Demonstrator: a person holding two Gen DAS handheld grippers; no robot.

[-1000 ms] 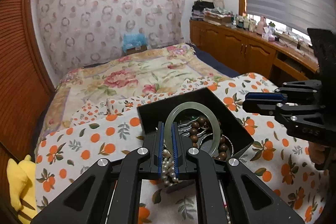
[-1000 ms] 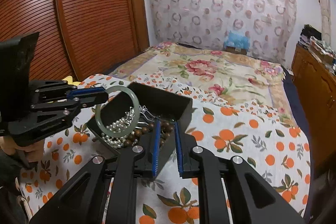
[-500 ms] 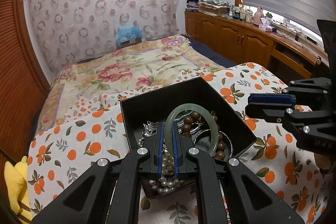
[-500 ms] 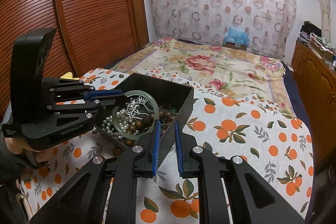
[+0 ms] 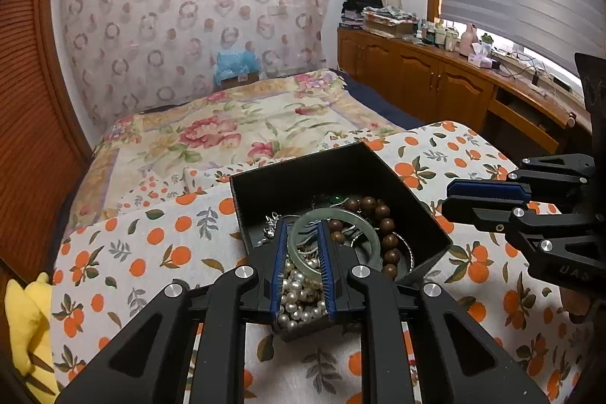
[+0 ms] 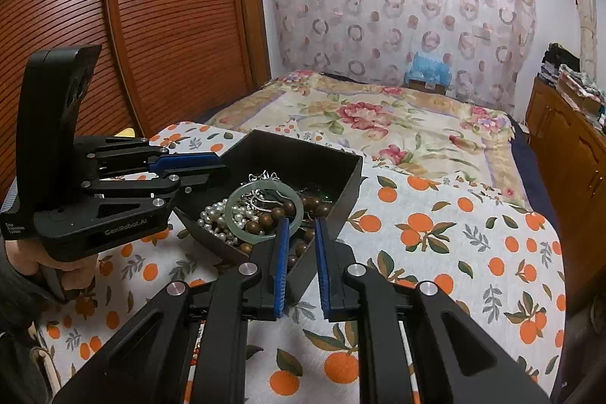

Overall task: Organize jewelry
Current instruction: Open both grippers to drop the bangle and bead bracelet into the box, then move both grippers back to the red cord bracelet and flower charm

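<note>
The step in hand looks like the release of the jade-green bangle (image 5: 333,230) into the black jewelry box (image 5: 424,214); the bangle is lying on the heap inside the box, over the white pearl strand (image 5: 299,294) and against the brown wooden bead bracelet (image 5: 382,226), with a silver chain piece (image 6: 261,177) toward the box's far wall; the box itself is sitting on the orange-print cloth (image 5: 151,245) at the foot of the bed.

The left tool (image 5: 302,233) is hanging over the box's near corner, its jaws opening, with the near arc of the bangle lying between them; from the right wrist view the bangle is resting flat on the beads, so the pads seem no longer to be pressing on it; the right tool (image 6: 301,230) is hovering at the box's other near edge with a narrow gap and nothing between its pads.

In my judgement the bangle is as good as placed; the next move calls for widening the left tool enough to clear the ring, then lifting it straight up from the box so no pearl or chain is being dragged out.
</note>
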